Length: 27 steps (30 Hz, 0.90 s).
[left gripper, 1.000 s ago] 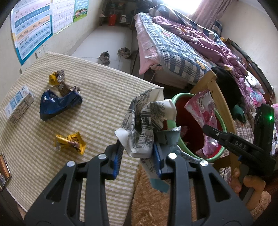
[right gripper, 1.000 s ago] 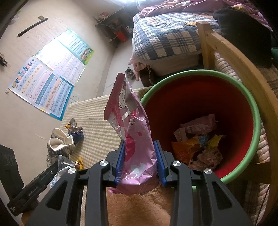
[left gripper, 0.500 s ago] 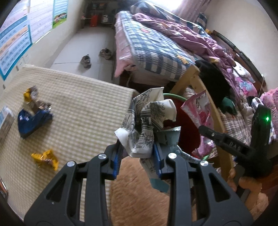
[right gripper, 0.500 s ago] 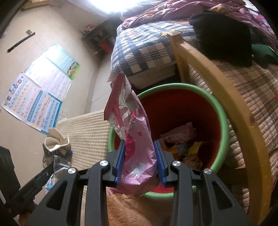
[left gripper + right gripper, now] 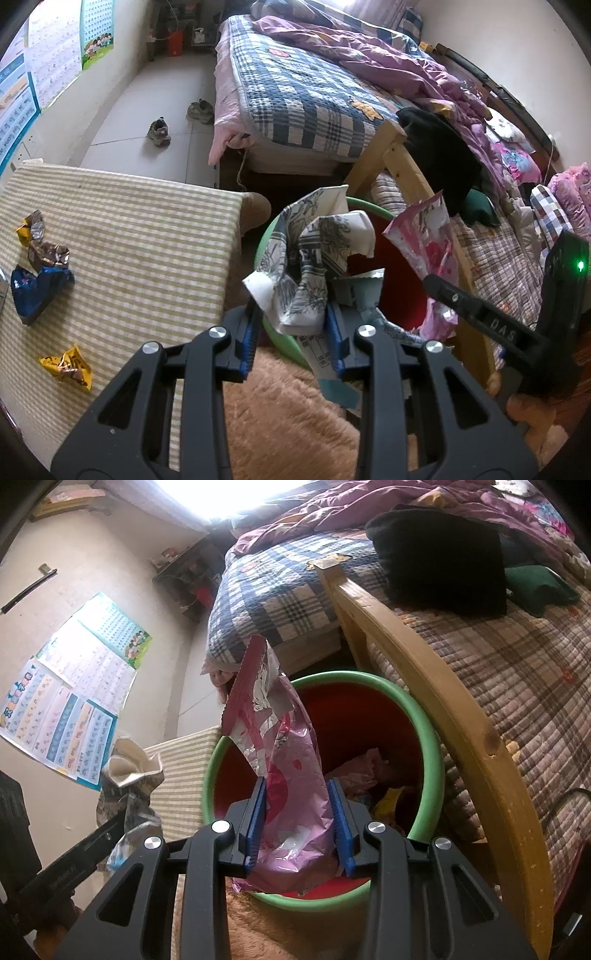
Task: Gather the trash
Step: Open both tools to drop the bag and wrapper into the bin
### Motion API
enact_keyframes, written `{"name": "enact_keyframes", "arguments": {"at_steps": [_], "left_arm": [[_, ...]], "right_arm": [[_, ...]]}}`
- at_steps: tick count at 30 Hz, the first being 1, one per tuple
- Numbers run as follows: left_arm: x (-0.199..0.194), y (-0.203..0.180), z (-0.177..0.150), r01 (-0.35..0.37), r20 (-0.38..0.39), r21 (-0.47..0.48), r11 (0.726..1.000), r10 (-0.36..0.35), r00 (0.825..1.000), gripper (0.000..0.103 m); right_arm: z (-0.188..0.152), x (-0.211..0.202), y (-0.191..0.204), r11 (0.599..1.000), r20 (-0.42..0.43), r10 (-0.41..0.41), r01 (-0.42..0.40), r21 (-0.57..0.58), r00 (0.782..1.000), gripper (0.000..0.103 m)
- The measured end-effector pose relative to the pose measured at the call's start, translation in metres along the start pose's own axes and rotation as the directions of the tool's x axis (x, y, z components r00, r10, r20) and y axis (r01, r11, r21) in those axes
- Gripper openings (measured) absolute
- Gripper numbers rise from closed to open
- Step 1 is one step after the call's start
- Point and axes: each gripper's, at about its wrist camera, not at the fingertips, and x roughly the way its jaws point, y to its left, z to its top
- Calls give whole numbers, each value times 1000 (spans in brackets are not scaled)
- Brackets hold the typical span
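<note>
The landmark for this step is the green-rimmed bin (image 5: 428, 734), red inside and already holding several wrappers; it stands beside the wooden bed frame (image 5: 424, 686) and next to the tabletop (image 5: 129, 236) with the striped cloth. The right gripper (image 5: 297, 819) has a pink foil bag (image 5: 291, 775) between its blue pads; the bag's long axis runs upward and away from the gripper, and most of the bag lies over the bin's near rim and mouth. The left gripper (image 5: 291, 334) has a crumpled printed paper wrapper (image 5: 314, 266) between its pads, with the wrapper's upper part leaning over the bin's rim on the tabletop side. Both grippers' jaws have just been opening, each with its item between the pads; the pads appear to touch the items, so release is judged to be starting, not finished. The relation that governs the drop is vertical alignment: the right gripper is nearer the bin's centre, while the left one sits at the rim and may need to travel further inward. A blue wrapper (image 5: 35, 291) and yellow wrappers (image 5: 68, 367) remain on the tabletop, well apart from the bin.
</note>
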Motion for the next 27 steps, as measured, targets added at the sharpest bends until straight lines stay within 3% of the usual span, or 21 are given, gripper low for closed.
{"name": "enact_keyframes", "arguments": {"at_steps": [1, 2, 3, 4, 5, 11, 18, 23, 27], "left_arm": [[0, -1, 1, 4, 1, 1, 1000, -4, 1000, 37], [1, -3, 3, 6, 5, 3, 1000, -6, 1000, 46], [1, -4, 4, 4, 11, 4, 1000, -4, 1000, 61], [0, -5, 5, 1, 20, 3, 1000, -1, 1000, 69], [-1, -4, 4, 3, 32, 1, 1000, -3, 999, 73], [-6, 17, -5, -2, 26, -48, 999, 3, 1000, 73], [-31, 72, -33, -90, 48, -139, 986, 98, 994, 73], [-58, 130, -59, -177, 59, -269, 947, 200, 978, 73], [-73, 179, -84, -228, 29, -391, 892, 259, 965, 73]], "right_arm": [[0, 0, -1, 1000, 3, -1, 1, 6, 1000, 37], [0, -1, -1, 1000, 5, -2, 2, 11, 1000, 40], [0, 0, -2, 1000, 4, -3, 3, 19, 1000, 44], [2, 1, -4, 1000, 4, -1, 1, 29, 1000, 52], [2, 0, -5, 999, 8, 0, -1, 41, 1000, 54], [1, -1, -2, 999, 10, -3, 3, 33, 1000, 54], [-1, 4, 6, 1000, -14, 2, -2, 19, 1000, 54], [-8, 12, 14, 1000, -42, -4, 3, -3, 999, 54], [-15, 22, 23, 1000, -86, -2, 0, -26, 996, 55]]}}
